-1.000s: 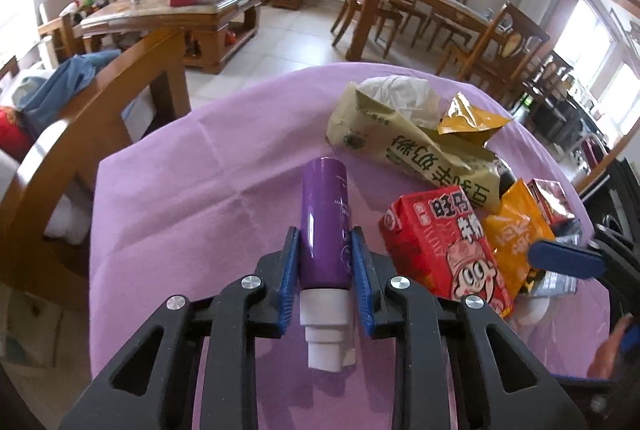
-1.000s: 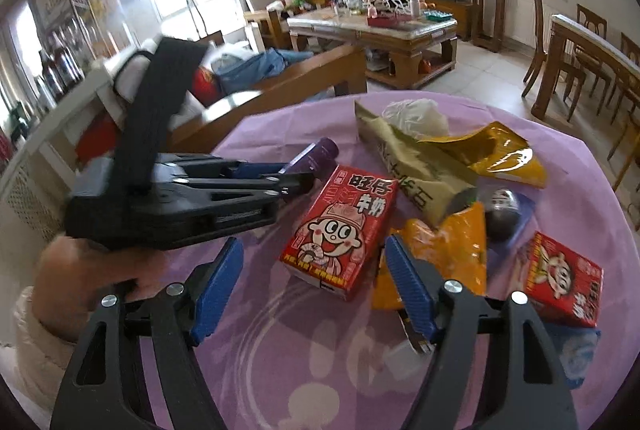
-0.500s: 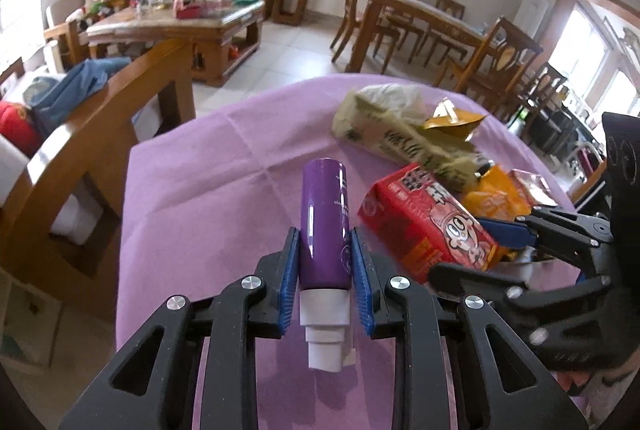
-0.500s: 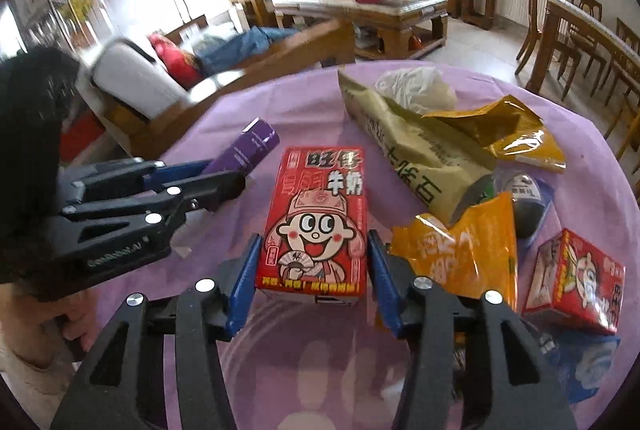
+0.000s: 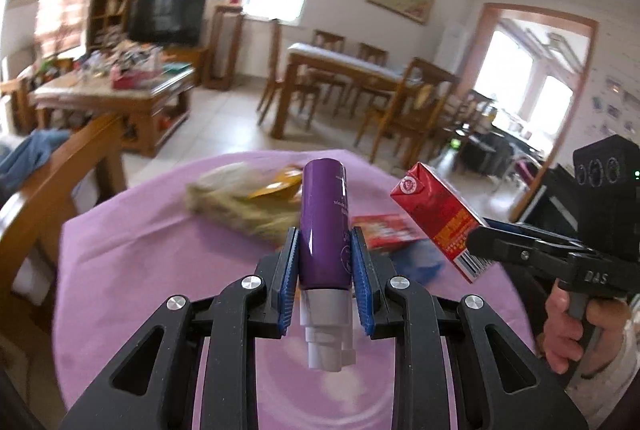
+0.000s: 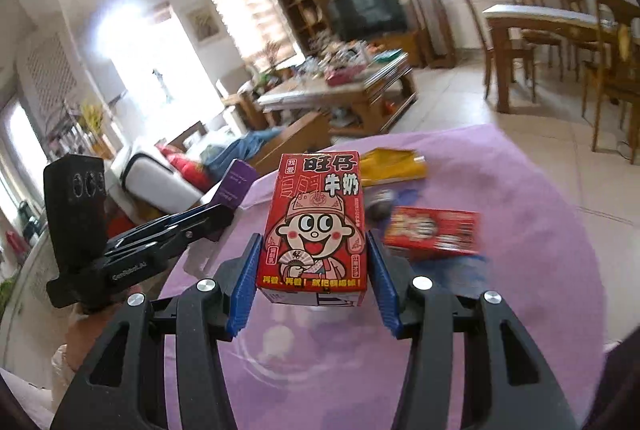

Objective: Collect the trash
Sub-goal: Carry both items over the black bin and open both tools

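The left gripper (image 5: 323, 262) has its blue pads clamped on a purple tube (image 5: 324, 220), cap toward the camera. The right gripper (image 6: 316, 276) squeezes a red milk carton (image 6: 316, 226) by its sides, upright. Both are raised above the purple tablecloth (image 6: 500, 310), probably for carrying off. Farther away lie a yellow wrapper (image 6: 394, 166) and a second red carton (image 6: 434, 232).
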The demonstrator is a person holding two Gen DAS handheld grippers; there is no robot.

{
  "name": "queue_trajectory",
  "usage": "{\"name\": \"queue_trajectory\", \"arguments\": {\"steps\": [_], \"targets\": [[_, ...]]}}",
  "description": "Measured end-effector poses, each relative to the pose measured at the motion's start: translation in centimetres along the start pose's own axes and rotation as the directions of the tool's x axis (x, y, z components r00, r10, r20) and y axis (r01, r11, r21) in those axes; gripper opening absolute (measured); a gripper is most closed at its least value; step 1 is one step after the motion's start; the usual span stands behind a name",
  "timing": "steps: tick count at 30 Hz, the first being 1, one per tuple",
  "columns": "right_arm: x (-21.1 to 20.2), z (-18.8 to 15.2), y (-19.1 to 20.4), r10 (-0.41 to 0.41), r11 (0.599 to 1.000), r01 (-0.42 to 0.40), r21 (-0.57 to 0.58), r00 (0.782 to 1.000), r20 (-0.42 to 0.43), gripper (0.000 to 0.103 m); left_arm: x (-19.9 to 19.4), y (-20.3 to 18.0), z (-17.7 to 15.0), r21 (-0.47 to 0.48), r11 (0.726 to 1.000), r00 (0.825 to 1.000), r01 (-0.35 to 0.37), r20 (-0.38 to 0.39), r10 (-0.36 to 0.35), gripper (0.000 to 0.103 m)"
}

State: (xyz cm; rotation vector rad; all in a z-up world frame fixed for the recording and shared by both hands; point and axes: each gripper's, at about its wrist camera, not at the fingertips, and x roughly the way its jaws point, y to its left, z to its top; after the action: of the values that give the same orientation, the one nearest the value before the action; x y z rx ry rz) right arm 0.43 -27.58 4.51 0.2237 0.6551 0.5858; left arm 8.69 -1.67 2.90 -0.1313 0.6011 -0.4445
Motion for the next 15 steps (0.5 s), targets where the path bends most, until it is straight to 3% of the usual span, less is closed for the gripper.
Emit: {"name": "queue_trajectory", "arguments": {"steps": [8, 15], "targets": [[-6.8, -1.8, -5.5, -0.087, 0.995, 0.082, 0.061, 0.992, 0.088, 0.05, 2.5, -10.3, 0.1, 0.075, 0.99, 0.993, 0.116, -0.014, -0.115, 0.025], [-12.9, -3.9, -11.2, -0.186, 0.974, 0.159, 0.164, 0.968, 0.167, 0.05, 5.4, -19.5, -0.8, 0.167, 0.962, 0.976, 0.214, -0.063, -0.206, 0.025]]}}
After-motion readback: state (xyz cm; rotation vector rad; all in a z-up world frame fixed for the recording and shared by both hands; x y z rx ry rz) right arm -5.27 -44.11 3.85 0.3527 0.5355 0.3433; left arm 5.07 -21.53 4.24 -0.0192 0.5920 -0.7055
